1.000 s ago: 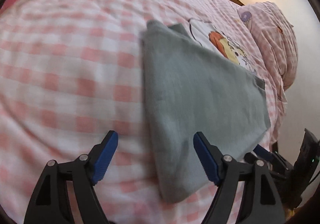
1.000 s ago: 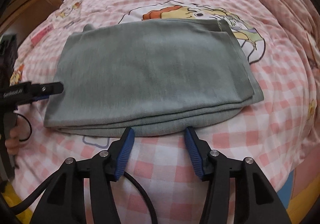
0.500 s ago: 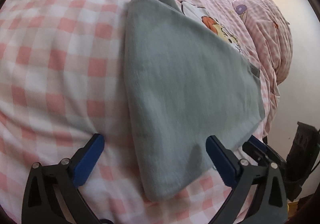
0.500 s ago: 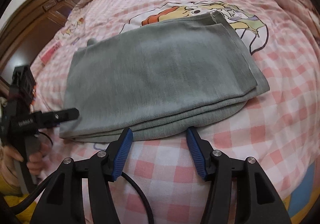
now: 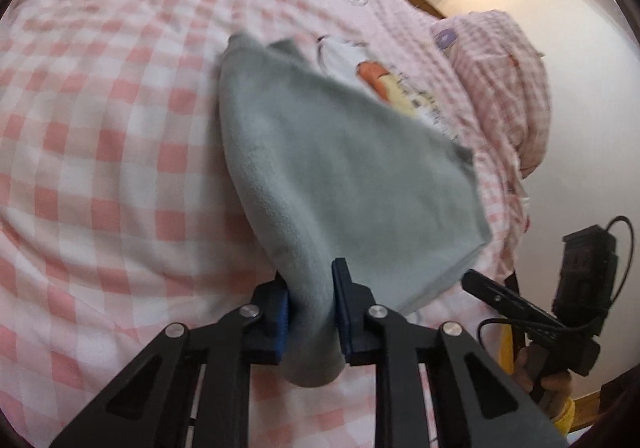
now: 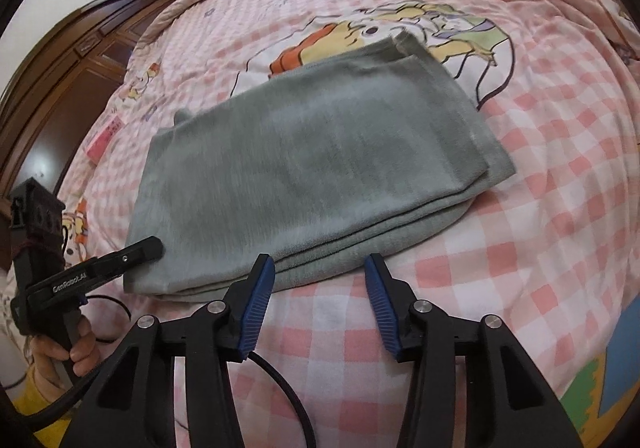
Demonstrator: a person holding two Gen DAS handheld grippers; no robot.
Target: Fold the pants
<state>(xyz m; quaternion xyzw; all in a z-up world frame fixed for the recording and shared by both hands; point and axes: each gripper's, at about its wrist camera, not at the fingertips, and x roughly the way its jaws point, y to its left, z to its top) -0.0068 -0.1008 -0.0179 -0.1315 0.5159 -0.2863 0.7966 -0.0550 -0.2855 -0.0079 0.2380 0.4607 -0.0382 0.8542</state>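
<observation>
two grippers: both in frame, one clamped, one free
left gripper point(image 5: 310, 312): blue pads pinched on the near corner of the folded grey pants point(image 5: 344, 183); fabric bunches between the fingers and hangs a bit below them
right gripper point(image 6: 318, 298): jaws spread wide, nothing between them, fingertips just short of the pants' near folded edge, not touching
left gripper, seen from right wrist point(image 6: 140, 252): black finger tip lies at the pants' near left corner; a hand point(image 6: 66, 348) grips its handle, yellow sleeve below
right gripper, seen from left wrist point(image 5: 484, 288): black finger just beside the pants' right corner; jaw state can't be told from that angle
pants point(image 6: 320, 167): folded in stacked layers, flat on the bed, long side across the right wrist view, hem ends to the far right
bedsheet point(image 6: 540, 215): pink-and-white check with a cartoon bear print point(image 6: 320, 43) partly under the pants' far edge
pillow point(image 5: 504, 79): same check, at the far right of the bed
far: dark wooden cabinet point(image 6: 68, 59) beyond the bed's left side, white wall point(image 5: 584, 27)
</observation>
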